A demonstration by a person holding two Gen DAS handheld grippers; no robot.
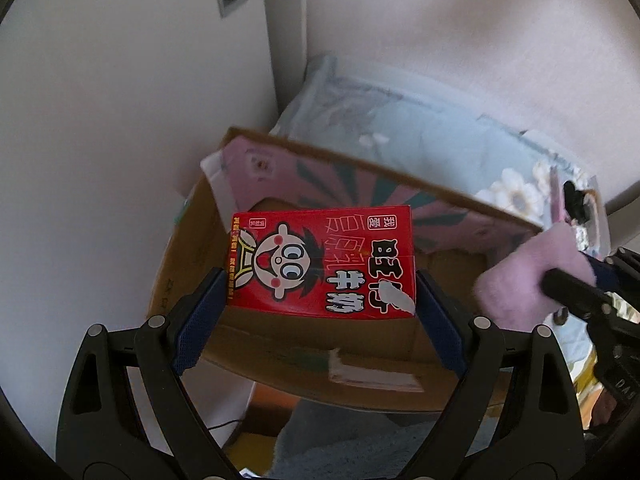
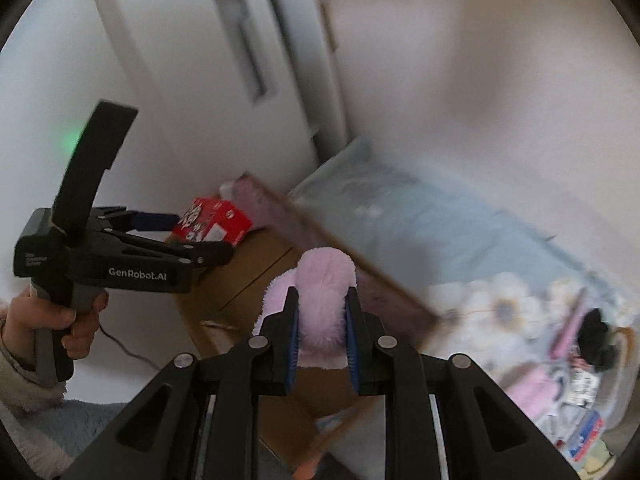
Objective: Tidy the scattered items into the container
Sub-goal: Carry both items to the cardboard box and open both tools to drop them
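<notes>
My left gripper (image 1: 320, 280) is shut on a red milk carton box (image 1: 320, 260) with a cartoon face, held over the open cardboard box (image 1: 288, 352). The same red box (image 2: 216, 222) and left gripper (image 2: 188, 236) show in the right wrist view. My right gripper (image 2: 320, 300) is shut on a fluffy pink plush item (image 2: 324, 284), held above the cardboard box (image 2: 248, 272) near its right side. The plush (image 1: 528, 272) also shows at the right of the left wrist view.
The cardboard box stands on a bed with a light blue floral cover (image 2: 460, 240), next to a white wardrobe (image 1: 120, 120). A raised pink-printed flap (image 1: 360, 176) stands at the box's far side. Several small items (image 2: 580, 360) lie scattered on the bed at right.
</notes>
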